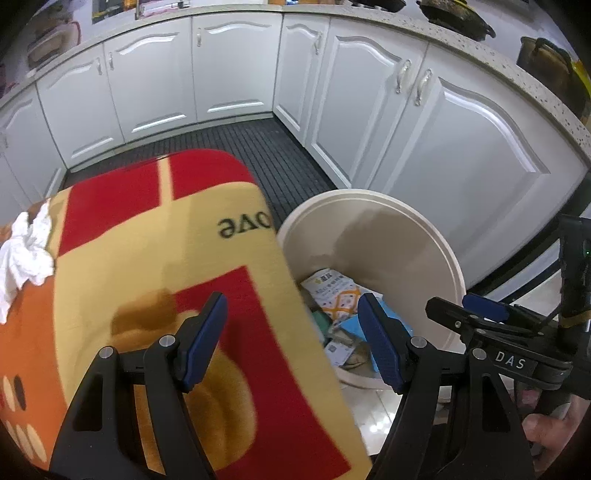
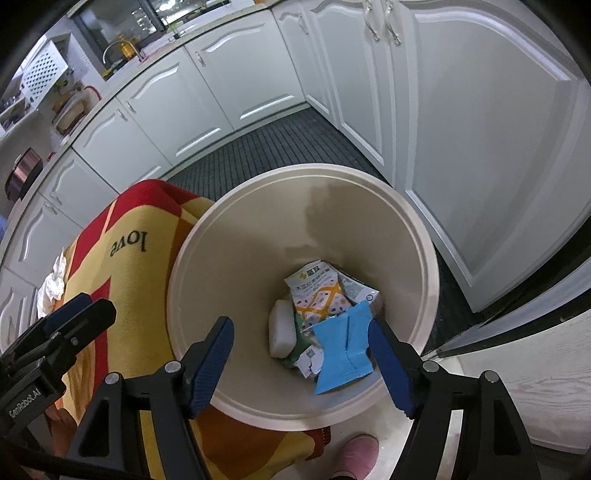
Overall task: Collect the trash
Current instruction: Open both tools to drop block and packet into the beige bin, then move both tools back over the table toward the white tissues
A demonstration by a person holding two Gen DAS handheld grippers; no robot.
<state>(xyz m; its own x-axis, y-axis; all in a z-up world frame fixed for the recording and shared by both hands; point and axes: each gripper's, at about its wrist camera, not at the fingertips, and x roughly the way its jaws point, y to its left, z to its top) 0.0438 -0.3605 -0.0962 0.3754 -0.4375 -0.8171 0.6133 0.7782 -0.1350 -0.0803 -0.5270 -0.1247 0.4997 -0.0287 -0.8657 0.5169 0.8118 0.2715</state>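
A cream round bin (image 2: 417, 236) stands on the floor beside a table covered by a red and yellow cloth (image 1: 155, 258). Inside it lie a blue packet (image 2: 343, 347), a white and orange snack wrapper (image 2: 317, 295) and a white block (image 2: 281, 334). My right gripper (image 2: 301, 360) is open and empty, held above the bin's mouth. My left gripper (image 1: 291, 341) is open and empty over the cloth's edge next to the bin (image 1: 417, 236). Crumpled white tissue (image 1: 24, 254) lies on the cloth at far left; it also shows in the right wrist view (image 2: 53, 286).
White kitchen cabinets (image 1: 229, 70) wrap around the corner behind, above a dark ribbed floor mat (image 1: 266, 147). A worktop with pans (image 1: 458, 18) runs above them. The other gripper (image 1: 517, 350) shows at the right edge. A pink slipper (image 2: 356, 459) is below the bin.
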